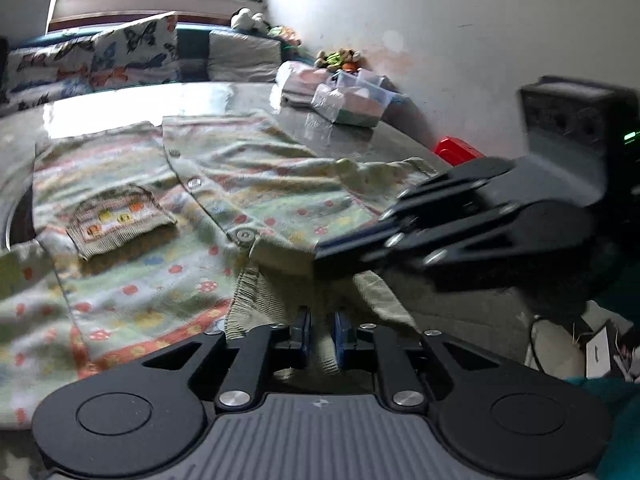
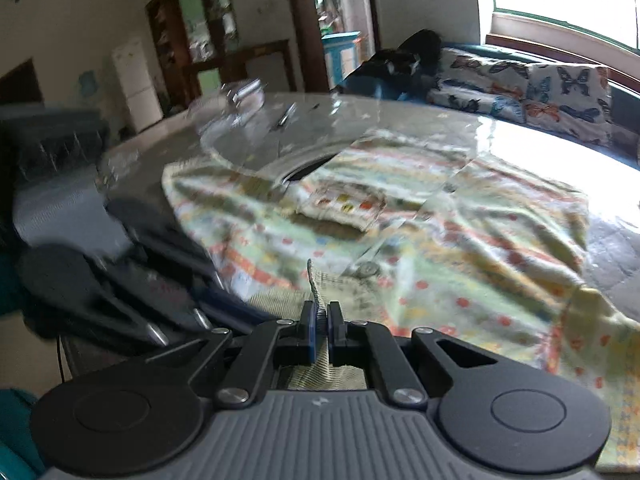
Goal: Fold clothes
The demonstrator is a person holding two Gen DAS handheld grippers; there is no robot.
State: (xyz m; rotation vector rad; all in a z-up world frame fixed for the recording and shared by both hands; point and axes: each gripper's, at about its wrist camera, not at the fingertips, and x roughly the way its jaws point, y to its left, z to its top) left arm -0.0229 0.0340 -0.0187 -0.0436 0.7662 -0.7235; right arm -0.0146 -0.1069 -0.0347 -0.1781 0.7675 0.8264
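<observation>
A pale green knitted cardigan (image 1: 168, 216) with coloured flower stripes, buttons and a patch pocket (image 1: 120, 220) lies spread on the glass table (image 1: 224, 96). My left gripper (image 1: 321, 332) is shut on its ribbed hem at the near edge. My right gripper (image 2: 320, 326) is shut on the ribbed hem too, close beside the left one. The right gripper shows in the left wrist view (image 1: 400, 232), reaching in from the right. The left gripper shows blurred at the left of the right wrist view (image 2: 132, 280). The cardigan (image 2: 420, 248) fills that view.
Clear plastic boxes (image 1: 352, 100) and folded cloths stand at the table's far right. A red object (image 1: 456, 150) sits by the wall. A sofa with butterfly cushions (image 1: 92, 56) lies behind the table. A glass turntable (image 2: 256, 136) sits mid-table.
</observation>
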